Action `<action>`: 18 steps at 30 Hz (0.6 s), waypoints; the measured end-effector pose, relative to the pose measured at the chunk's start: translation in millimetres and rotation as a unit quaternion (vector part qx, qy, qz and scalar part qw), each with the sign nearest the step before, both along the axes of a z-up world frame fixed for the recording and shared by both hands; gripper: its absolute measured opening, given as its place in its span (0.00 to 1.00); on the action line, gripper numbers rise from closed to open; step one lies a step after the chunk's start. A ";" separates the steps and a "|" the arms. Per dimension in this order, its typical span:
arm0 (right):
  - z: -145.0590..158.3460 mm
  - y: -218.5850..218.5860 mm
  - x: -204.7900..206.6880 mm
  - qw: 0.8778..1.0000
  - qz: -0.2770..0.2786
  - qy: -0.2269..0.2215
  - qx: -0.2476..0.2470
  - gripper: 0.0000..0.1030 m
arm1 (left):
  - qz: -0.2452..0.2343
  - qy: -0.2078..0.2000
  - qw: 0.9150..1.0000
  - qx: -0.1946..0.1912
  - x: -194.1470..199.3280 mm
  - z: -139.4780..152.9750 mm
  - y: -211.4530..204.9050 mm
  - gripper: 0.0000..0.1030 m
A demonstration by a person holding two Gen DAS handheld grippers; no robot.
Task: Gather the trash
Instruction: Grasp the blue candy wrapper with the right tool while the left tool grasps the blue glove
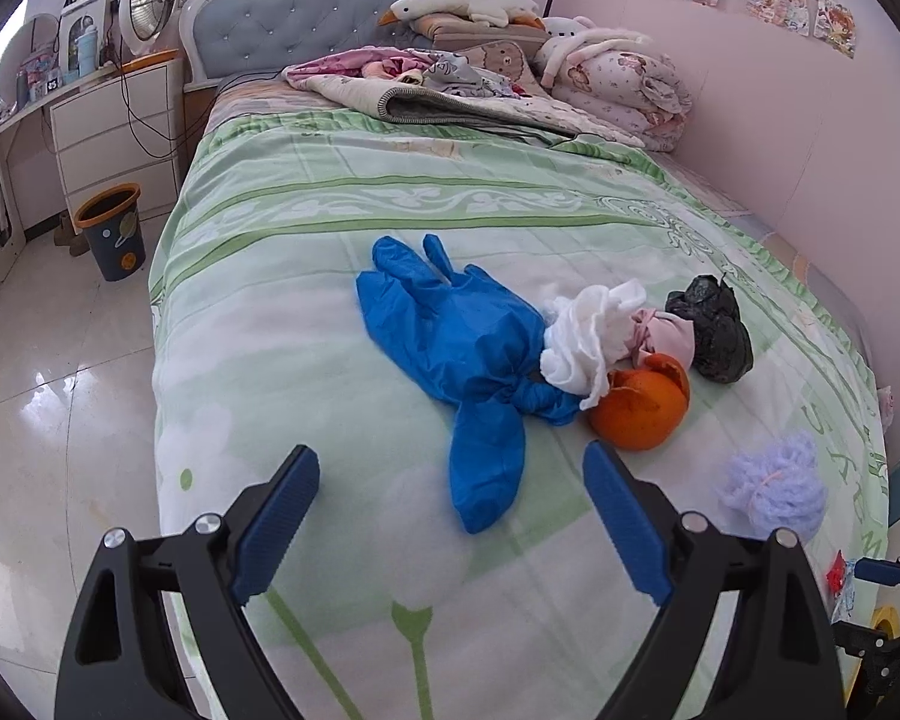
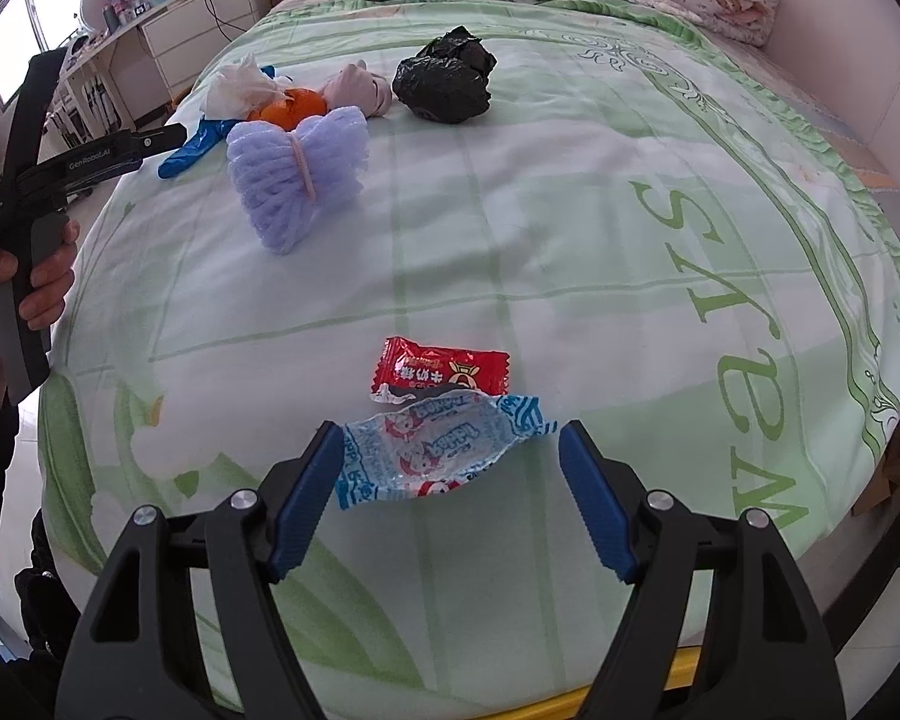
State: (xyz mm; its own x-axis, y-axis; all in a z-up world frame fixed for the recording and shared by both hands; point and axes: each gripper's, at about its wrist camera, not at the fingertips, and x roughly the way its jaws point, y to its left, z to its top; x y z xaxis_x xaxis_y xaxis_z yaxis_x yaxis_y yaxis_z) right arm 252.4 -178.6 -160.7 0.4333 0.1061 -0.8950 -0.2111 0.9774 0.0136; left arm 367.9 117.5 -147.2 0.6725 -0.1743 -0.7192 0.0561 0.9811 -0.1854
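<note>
Nothing looks collected yet: glove (image 1: 462,348), orange (image 1: 642,405), black bag (image 2: 444,78) and wrappers (image 2: 438,450) all lie on the bed (image 2: 570,228); bin (image 1: 111,228) stands left. Both grippers (image 1: 450,480) (image 2: 450,480) spread, empty.

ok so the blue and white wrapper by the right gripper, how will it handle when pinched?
The wrapper looks thin and crinkled, so probably floppy and very light. Its glossy film may slip. It lies flat between the open right gripper's fingers, so pinching an edge could be fiddly.
</note>
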 end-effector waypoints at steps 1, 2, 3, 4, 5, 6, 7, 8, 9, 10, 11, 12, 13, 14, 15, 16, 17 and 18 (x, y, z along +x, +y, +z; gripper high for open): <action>-1.4 0.3 1.4 1.000 -0.001 0.003 -0.001 0.68 | -0.002 0.002 1.000 -0.001 2.6 -2.0 -1.8 0.84; -3.0 0.2 2.8 1.000 -0.002 0.005 -0.001 0.68 | -0.004 0.003 1.000 0.000 4.9 -3.3 -3.8 0.83; -4.8 0.3 3.9 1.000 -0.003 0.009 0.001 0.67 | -0.005 0.002 1.000 0.001 7.0 -3.5 -5.9 0.83; -6.6 0.4 4.2 1.000 -0.004 0.012 0.002 0.66 | -0.007 0.001 1.000 0.001 8.3 -3.3 -7.9 0.83; -8.1 0.6 4.0 1.000 -0.004 0.014 0.002 0.65 | -0.011 0.000 1.000 0.001 10.3 -2.7 -10.1 0.83; -9.1 1.0 3.9 1.000 -0.004 0.015 0.001 0.65 | -0.013 0.000 1.000 0.002 12.6 -2.6 -12.5 0.78; -9.6 1.6 4.2 1.000 -0.003 0.015 0.000 0.64 | -0.017 0.002 1.000 0.003 14.7 -3.3 -15.0 0.74; -9.8 2.1 4.5 1.000 0.000 0.015 -0.001 0.64 | -0.019 0.004 1.000 0.006 16.8 -4.0 -17.0 0.71; -9.9 2.5 5.7 1.000 0.002 0.015 -0.002 0.63 | -0.021 0.003 1.000 0.008 18.0 -4.8 -19.5 0.69; -9.8 2.6 6.4 1.000 0.002 0.015 -0.001 0.62 | -0.023 0.003 1.000 0.011 18.9 -5.6 -22.6 0.65; -9.7 2.8 6.8 1.000 0.003 0.016 0.000 0.59 | -0.027 0.004 0.999 0.017 19.7 -6.5 -26.1 0.59; -9.9 3.6 7.2 1.000 0.005 0.016 0.000 0.59 | -0.030 0.005 0.999 0.023 20.1 -7.5 -29.3 0.53; -10.5 4.4 7.8 1.000 0.007 0.016 -0.002 0.58 | -0.031 0.007 0.999 0.030 20.7 -8.7 -31.6 0.49; -11.7 4.5 8.1 1.000 0.008 0.017 -0.002 0.58 | -0.034 0.009 0.999 0.032 21.2 -9.7 -33.7 0.45; -12.6 4.2 9.2 1.000 0.007 0.019 0.000 0.57 | -0.037 0.009 0.999 0.032 22.0 -10.1 -34.3 0.39; -13.0 3.6 10.5 1.000 0.006 0.020 0.004 0.57 | -0.041 0.011 0.999 0.031 22.6 -10.6 -35.2 0.35; -12.8 3.2 11.0 1.000 0.005 0.020 0.007 0.54 | -0.043 0.012 0.999 0.030 22.9 -11.4 -35.6 0.26; -11.9 3.0 11.7 1.000 0.004 0.018 0.010 0.51 | -0.043 0.015 0.999 0.028 23.7 -12.0 -35.1 0.18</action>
State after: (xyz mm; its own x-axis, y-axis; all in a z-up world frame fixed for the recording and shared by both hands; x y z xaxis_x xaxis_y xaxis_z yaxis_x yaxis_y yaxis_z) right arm 264.1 -175.6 -172.5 0.4001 0.1275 -0.9076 -0.2183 0.9750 0.0408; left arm 391.6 82.4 -159.2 0.6356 -0.1883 -0.7487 0.1353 0.9820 -0.1322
